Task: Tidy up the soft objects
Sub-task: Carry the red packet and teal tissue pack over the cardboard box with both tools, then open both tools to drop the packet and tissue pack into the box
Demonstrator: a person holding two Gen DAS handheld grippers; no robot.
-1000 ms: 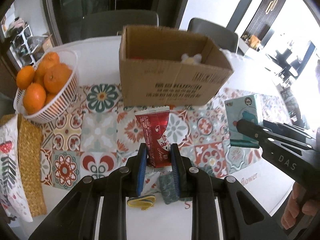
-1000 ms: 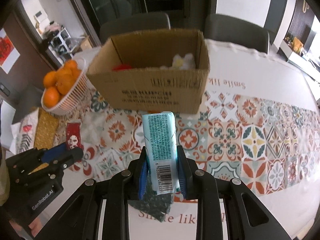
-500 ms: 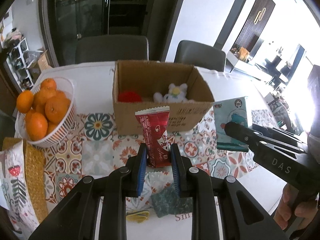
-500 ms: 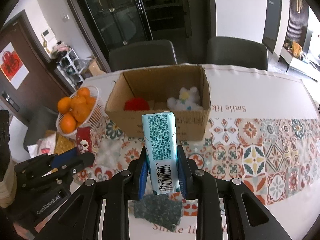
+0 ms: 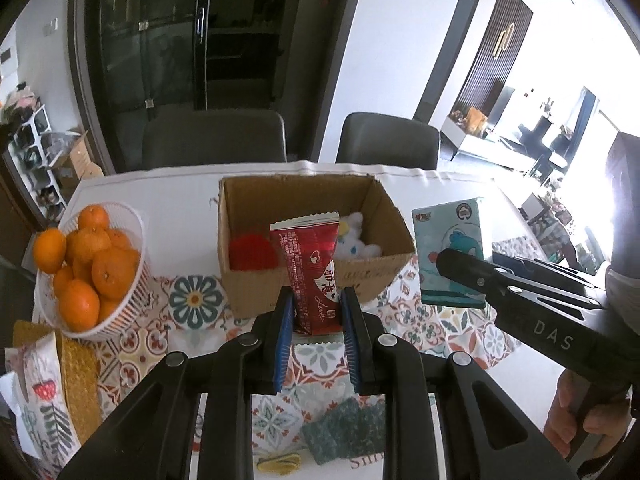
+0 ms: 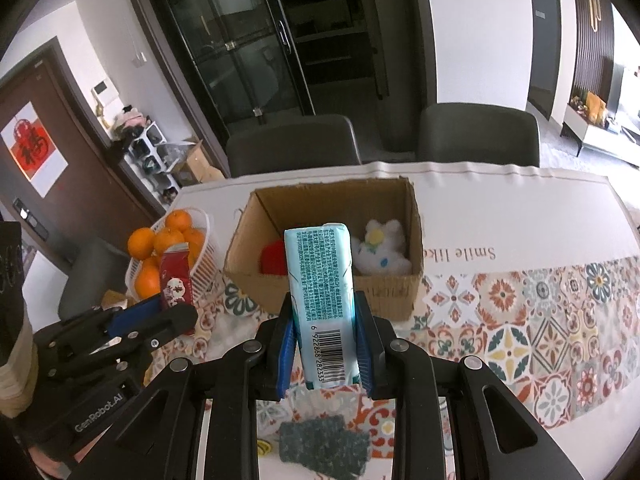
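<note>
The red soft object (image 6: 273,258) in the cardboard box (image 6: 414,216) is half hidden behind the teal tissue pack (image 6: 322,296).

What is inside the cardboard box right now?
Inside the cardboard box: a white plush toy on the right and a red soft object on the left. The held packets cover the middle of the box floor.
</note>
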